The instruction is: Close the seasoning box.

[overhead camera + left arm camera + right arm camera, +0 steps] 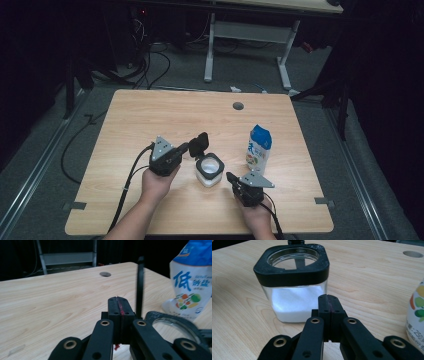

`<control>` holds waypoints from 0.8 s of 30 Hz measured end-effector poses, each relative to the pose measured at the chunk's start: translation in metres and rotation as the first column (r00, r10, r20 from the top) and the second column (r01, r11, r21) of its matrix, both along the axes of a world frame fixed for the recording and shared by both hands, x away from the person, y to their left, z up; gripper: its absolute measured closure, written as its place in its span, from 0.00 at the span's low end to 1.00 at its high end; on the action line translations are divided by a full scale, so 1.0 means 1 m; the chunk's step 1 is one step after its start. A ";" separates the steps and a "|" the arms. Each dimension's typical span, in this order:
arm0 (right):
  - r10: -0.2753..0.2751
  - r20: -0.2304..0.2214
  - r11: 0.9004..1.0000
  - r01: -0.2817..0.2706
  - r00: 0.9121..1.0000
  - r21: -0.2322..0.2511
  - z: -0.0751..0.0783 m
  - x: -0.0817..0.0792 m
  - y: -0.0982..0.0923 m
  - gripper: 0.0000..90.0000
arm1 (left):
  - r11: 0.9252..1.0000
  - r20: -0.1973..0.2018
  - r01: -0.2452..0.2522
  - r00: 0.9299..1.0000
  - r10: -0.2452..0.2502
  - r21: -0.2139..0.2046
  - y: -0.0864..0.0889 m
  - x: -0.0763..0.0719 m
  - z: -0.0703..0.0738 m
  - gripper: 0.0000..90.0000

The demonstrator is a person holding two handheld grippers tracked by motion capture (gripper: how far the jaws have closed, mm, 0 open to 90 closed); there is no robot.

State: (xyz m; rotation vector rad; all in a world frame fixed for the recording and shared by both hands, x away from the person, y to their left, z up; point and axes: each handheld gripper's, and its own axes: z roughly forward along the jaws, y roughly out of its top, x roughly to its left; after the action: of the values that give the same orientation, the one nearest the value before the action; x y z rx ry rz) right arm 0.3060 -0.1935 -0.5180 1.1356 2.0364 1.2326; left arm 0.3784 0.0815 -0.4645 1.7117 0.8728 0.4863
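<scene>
Left gripper (187, 148), jaws pinched together on nothing, sits just left of the open salt jar (209, 170) by its flipped-up lid (199, 144). Right gripper (231, 177), also closed empty, is just right of it. One careless nudge probably tips the jar, spilling salt.

Lab or test room, dark curtained surround; wooden table (150, 115) mid-frame, cables (150, 65) on grey floor upper left, desk frame (247, 35) top centre
</scene>
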 end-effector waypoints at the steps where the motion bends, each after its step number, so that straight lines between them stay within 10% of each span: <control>1: 0.006 0.003 1.000 -0.006 1.000 -0.001 0.000 0.000 0.001 1.00 | 1.000 0.000 -0.001 1.000 0.001 -0.001 -0.001 -0.001 0.000 1.00; 15: 0.019 0.007 1.000 -0.019 1.000 -0.007 0.001 0.000 0.009 1.00 | 0.996 0.002 0.082 0.997 -0.082 0.019 -0.017 -0.028 -0.014 1.00; 24: -0.020 -0.006 1.000 0.020 1.000 -0.012 -0.003 0.004 -0.003 1.00 | 0.999 -0.042 0.020 0.999 -0.019 0.028 0.014 -0.033 -0.029 0.97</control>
State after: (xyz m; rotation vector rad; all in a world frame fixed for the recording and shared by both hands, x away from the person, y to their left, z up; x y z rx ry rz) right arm 0.3103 -0.1961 -0.5206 1.1526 2.0298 1.2074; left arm 0.3457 0.0953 -0.4931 1.7600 0.8822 0.4536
